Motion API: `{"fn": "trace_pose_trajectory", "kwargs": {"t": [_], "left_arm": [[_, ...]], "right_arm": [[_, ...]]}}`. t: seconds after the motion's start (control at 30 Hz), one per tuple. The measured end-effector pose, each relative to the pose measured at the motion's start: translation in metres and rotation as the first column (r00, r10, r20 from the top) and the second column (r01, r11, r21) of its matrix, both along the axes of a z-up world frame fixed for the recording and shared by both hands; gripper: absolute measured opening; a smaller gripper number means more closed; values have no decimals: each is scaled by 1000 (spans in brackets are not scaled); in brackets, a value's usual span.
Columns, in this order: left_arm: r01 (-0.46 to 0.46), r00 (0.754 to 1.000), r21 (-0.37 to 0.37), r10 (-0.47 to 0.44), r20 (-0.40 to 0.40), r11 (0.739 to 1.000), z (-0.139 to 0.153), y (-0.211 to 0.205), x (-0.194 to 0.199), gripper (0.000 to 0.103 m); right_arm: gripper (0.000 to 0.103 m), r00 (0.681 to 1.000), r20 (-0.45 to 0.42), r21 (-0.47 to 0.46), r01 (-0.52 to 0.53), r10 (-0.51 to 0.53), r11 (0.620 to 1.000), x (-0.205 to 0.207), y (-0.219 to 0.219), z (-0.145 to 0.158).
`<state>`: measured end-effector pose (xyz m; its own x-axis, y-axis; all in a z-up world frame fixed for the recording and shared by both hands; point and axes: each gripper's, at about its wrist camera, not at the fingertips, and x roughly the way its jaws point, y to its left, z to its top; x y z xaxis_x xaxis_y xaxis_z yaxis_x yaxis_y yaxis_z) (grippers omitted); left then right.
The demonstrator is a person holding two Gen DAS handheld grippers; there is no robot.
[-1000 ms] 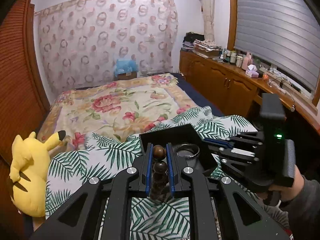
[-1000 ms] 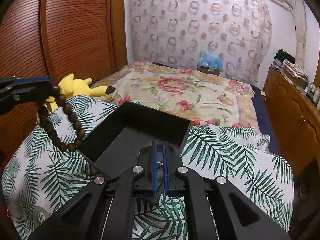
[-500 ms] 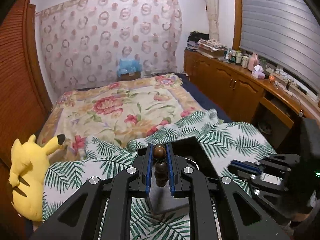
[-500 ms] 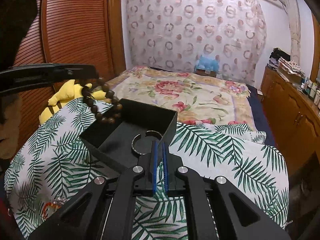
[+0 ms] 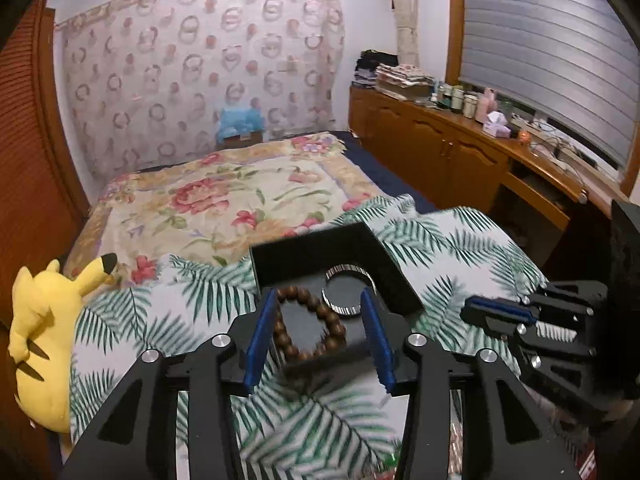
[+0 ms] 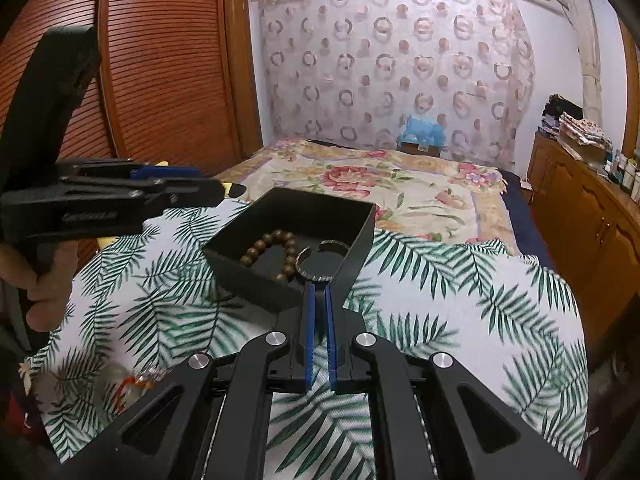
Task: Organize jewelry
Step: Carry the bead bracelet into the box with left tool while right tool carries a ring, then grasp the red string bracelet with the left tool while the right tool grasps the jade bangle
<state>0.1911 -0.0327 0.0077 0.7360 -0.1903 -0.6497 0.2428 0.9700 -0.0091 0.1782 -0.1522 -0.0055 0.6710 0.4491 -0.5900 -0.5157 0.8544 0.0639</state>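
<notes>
A black open box sits on the palm-leaf cloth. Inside lie a brown wooden bead bracelet and a silver bangle. My left gripper is open and empty, its jaws spread over the near side of the box above the bead bracelet. My right gripper is shut and empty, its tips at the box's near wall by the bangle; it also shows at the right in the left wrist view.
The palm-leaf cloth covers the bed's near end, with a floral quilt beyond. A yellow plush toy lies at the left. More jewelry lies on the cloth at the lower left. Wooden cabinets line the right.
My left gripper has opened and let go of the bead bracelet, which now lies in the box beside the bangle. The right gripper has stayed shut and drawn back slightly.
</notes>
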Motion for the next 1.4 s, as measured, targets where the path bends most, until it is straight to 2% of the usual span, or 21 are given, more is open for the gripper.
{"fn": "trace_pose_trajectory", "kwargs": {"t": [0.1,0.17,0.33,0.5,0.6,0.73,1.0,1.07,1.4], "left_arm": [[3,1000,-9,-3,-6,1000,-7,3,-20,44],[9,1000,-19,-9,-11,1000,-13,5,-35,51],[17,1000,-18,-17,-25,1000,-30,10,-69,52],[2,998,-51,-5,-58,999,-44,20,-96,53],[-11,997,-68,5,-79,998,-52,26,-107,53],[-18,996,-86,10,-94,996,-61,29,-120,53],[-5,992,-126,-10,-124,992,-79,22,-128,52],[3,992,-126,-19,-126,992,-80,18,-129,44],[1,990,-104,-15,-139,995,-87,6,-127,24]], "right_arm": [[7,1000,-5,15,-2,2,1000,-17,-1,-3],[7,1000,-9,26,-7,7,1000,-29,-1,-4],[7,1000,7,15,-17,17,1000,-58,1,-6],[11,1000,6,5,-19,19,1000,-81,3,-13],[12,1000,-11,2,-19,19,1000,-92,3,-20],[24,999,-29,-18,-20,19,1000,-104,6,-31],[26,998,-68,-31,-2,0,1000,-117,6,-46],[26,997,-72,-31,-4,2,1000,-119,7,-48],[26,997,-75,-43,-6,2,999,-124,12,-55]]}}
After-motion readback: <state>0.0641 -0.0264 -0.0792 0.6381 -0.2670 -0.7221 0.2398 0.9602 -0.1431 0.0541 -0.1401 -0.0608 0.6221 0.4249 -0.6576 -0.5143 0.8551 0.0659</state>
